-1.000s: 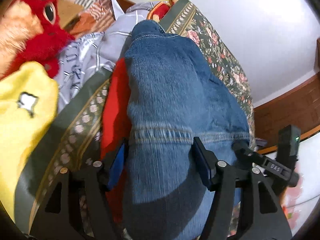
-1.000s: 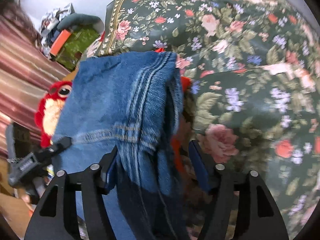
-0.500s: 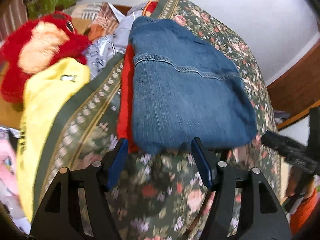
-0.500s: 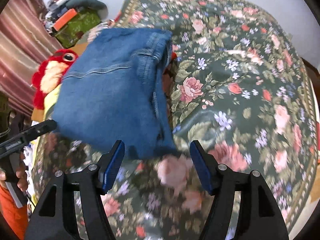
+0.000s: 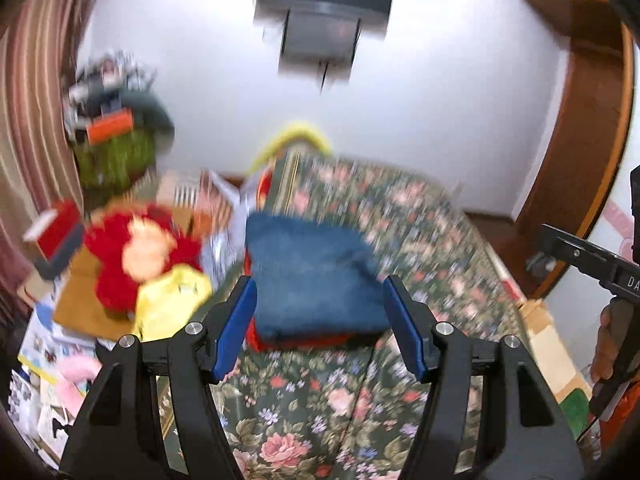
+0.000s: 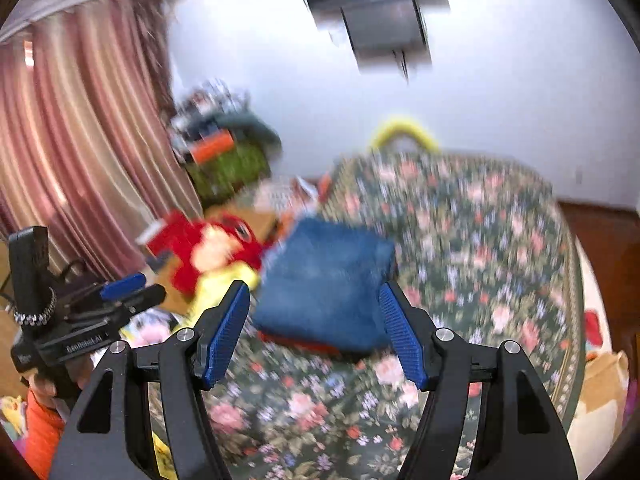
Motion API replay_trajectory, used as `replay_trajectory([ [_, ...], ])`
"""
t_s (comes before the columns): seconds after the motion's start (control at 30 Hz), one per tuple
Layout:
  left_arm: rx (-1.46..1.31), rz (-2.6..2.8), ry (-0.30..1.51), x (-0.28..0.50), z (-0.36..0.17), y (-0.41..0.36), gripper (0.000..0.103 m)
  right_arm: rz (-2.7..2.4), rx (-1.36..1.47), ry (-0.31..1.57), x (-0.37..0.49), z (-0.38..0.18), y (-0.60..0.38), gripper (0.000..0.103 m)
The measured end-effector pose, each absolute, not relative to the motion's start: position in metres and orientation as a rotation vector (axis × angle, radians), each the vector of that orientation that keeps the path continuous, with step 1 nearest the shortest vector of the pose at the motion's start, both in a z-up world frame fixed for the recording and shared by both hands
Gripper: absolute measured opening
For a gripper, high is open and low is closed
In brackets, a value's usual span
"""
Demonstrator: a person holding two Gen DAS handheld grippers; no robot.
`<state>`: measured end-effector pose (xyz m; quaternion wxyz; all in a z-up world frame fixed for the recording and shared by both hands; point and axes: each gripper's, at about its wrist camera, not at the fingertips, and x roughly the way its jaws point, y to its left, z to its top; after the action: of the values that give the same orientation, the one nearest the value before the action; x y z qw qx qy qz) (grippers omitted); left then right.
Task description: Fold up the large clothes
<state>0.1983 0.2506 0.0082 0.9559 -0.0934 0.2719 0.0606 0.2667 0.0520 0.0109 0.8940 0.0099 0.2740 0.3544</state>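
Folded blue jeans (image 5: 312, 276) lie on a folded red garment (image 5: 296, 342) on the floral bedspread (image 5: 420, 240). They also show in the right wrist view (image 6: 324, 292). My left gripper (image 5: 320, 320) is open and empty, raised well back from the jeans. My right gripper (image 6: 316, 324) is open and empty too, also held back above the bed. The left gripper appears at the left of the right wrist view (image 6: 124, 292). Both views are blurred by motion.
A red plush toy (image 5: 132, 256) and a yellow cloth (image 5: 172, 300) lie left of the jeans. Cluttered boxes (image 5: 112, 140) and a striped curtain (image 6: 80, 140) stand at the left. A dark unit (image 5: 324, 20) hangs on the white wall. A wooden frame (image 5: 580, 160) is at right.
Both grippers have pulled up and back from the folded jeans, which now lie alone on the bed. The views have tilted up to show the wall.
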Motion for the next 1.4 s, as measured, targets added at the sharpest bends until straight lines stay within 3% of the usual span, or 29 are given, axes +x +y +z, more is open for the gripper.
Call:
replay_trajectory([
  [0.3,-0.095,0.149,0.238,0.098,0.053,0.19,0.064,0.72,0.048,0.258,0.169,0.047,0.026,0.064],
  [0.47,-0.089,0.182,0.188,0.07,0.049,0.175,0.063,0.663,0.029,0.182,0.142,0.045,0.022,0.064],
  [0.53,-0.082,0.19,0.179,0.063,0.046,0.172,0.064,0.644,0.019,0.176,0.138,0.043,0.023,0.07],
  [0.6,-0.097,0.184,0.186,0.059,0.044,0.172,0.073,0.631,0.025,0.176,0.136,0.041,0.023,0.081],
  [0.7,-0.128,0.215,0.187,0.055,0.041,0.174,0.084,0.616,0.023,0.183,0.136,0.039,0.025,0.085],
  [0.83,-0.154,0.236,0.197,0.052,0.037,0.179,0.085,0.59,0.013,0.189,0.135,0.036,0.025,0.102],
  [1.4,-0.173,0.247,0.202,0.046,0.033,0.181,0.086,0.579,0.002,0.202,0.128,0.033,0.023,0.103],
])
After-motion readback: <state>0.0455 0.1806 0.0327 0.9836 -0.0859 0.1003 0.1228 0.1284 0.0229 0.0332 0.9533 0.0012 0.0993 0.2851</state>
